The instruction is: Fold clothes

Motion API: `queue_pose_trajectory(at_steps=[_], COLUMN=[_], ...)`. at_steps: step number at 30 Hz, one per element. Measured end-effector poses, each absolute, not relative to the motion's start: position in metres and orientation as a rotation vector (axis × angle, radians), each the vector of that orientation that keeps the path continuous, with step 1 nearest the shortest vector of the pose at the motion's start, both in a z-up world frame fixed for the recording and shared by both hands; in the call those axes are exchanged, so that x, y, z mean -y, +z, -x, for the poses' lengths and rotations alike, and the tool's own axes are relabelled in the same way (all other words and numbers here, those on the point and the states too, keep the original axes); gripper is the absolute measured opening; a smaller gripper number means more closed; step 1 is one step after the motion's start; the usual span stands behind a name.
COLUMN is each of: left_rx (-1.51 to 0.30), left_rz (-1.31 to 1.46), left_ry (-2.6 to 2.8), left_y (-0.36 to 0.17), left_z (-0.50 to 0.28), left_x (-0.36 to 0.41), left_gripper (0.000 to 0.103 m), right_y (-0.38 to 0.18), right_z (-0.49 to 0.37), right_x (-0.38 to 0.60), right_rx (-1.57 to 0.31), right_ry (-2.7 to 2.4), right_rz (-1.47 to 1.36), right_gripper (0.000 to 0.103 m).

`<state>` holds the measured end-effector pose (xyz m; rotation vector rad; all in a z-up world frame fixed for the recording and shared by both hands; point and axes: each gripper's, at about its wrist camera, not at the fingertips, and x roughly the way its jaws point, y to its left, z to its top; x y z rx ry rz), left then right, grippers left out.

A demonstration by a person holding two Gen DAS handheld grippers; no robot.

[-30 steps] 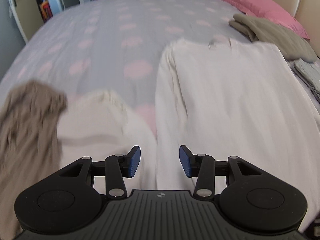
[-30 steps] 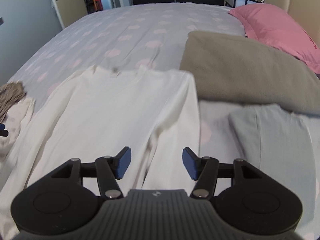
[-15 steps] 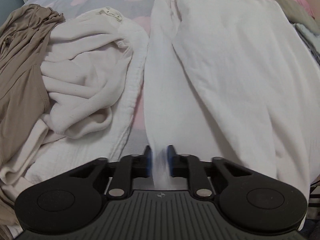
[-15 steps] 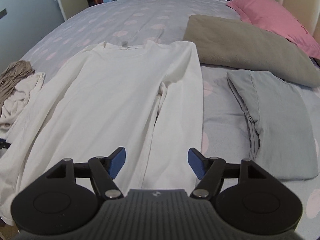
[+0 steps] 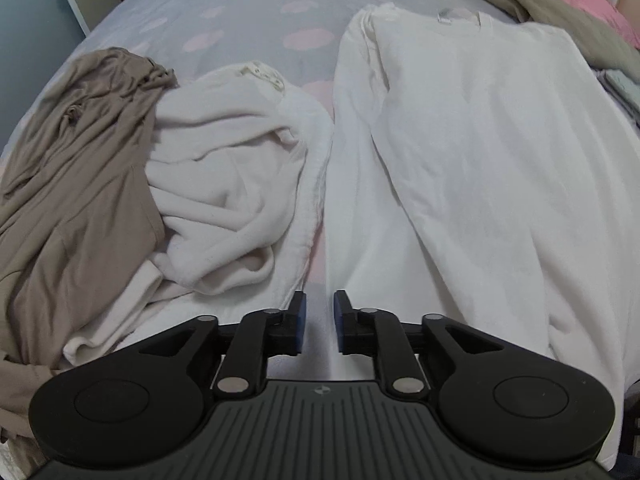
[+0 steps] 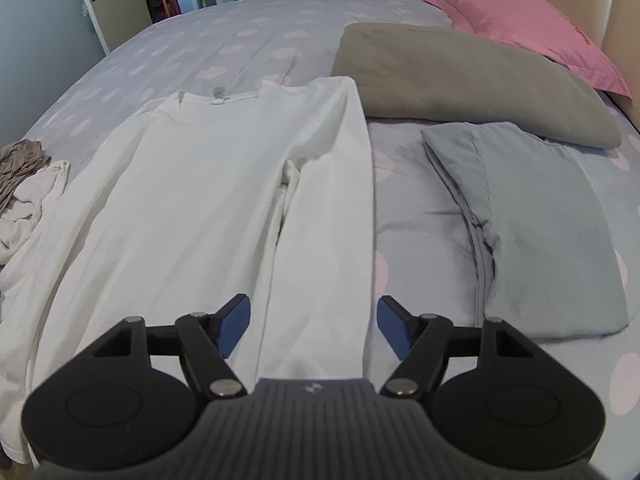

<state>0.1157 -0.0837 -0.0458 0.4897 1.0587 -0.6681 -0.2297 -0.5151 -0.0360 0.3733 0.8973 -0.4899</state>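
Note:
A white long-sleeved shirt (image 5: 480, 160) (image 6: 192, 208) lies flat on the bed, collar at the far end and both sleeves running straight down beside its body. My left gripper (image 5: 319, 322) hovers over the lower end of the left sleeve (image 5: 352, 200). Its jaws are opening, a narrow gap apart, with white sleeve cloth showing between the pads. My right gripper (image 6: 314, 328) is open wide and straddles the lower end of the right sleeve (image 6: 328, 260) without pressing on it.
Left of the shirt lies a crumpled cream garment (image 5: 224, 184) beside a brown one (image 5: 72, 184). To its right are a folded grey garment (image 6: 532, 232), a folded olive-brown one (image 6: 460, 80) and a pink pillow (image 6: 528, 32). The dotted bed cover (image 6: 220, 40) stretches beyond.
The left gripper dropped over the left sleeve, pinched it shut, and its jaws now stand slightly apart. The right gripper's jaws widened as it settled over the right sleeve.

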Motion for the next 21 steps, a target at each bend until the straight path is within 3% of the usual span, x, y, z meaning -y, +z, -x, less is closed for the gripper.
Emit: queue_pose_trajectory(at_steps=[5, 11, 15, 17, 18, 19, 21], left_rx=[-1.054, -1.134, -1.227, -1.250, -1.255, -1.259, -1.256], left_rz=[-0.428, -0.493, -0.453, -0.424, -0.415, -0.413, -0.429], left_ry=[-0.698, -0.668, -0.648, -0.652, -0.662, -0.667, -0.679], left_y=[-0.035, -0.064, -0.081, -0.084, -0.084, -0.084, -0.084], left_z=[-0.105, -0.112, -0.120, -0.123, -0.123, -0.123, -0.120], left_x=[0.080, 0.076, 0.070, 0.068, 0.068, 0.068, 0.071], left_gripper=[0.044, 0.046, 0.044, 0.037, 0.028, 0.022, 0.013], right_y=[-0.040, -0.052, -0.071, -0.081, -0.086, -0.091, -0.100], right_z=[0.233, 0.251, 0.265, 0.267, 0.269, 0.270, 0.272], right_x=[0.522, 0.537, 0.546, 0.543, 0.541, 0.540, 0.536], right_rx=[-0.922, -0.952, -0.982, -0.994, -1.000, -1.005, -1.017], right_ry=[-0.515, -0.566, -0.561, -0.523, -0.504, -0.485, -0.449], right_rz=[-0.377, -0.419, -0.561, -0.632, -0.668, -0.704, -0.768], right_gripper=[0.076, 0.076, 0.076, 0.076, 0.076, 0.071, 0.052])
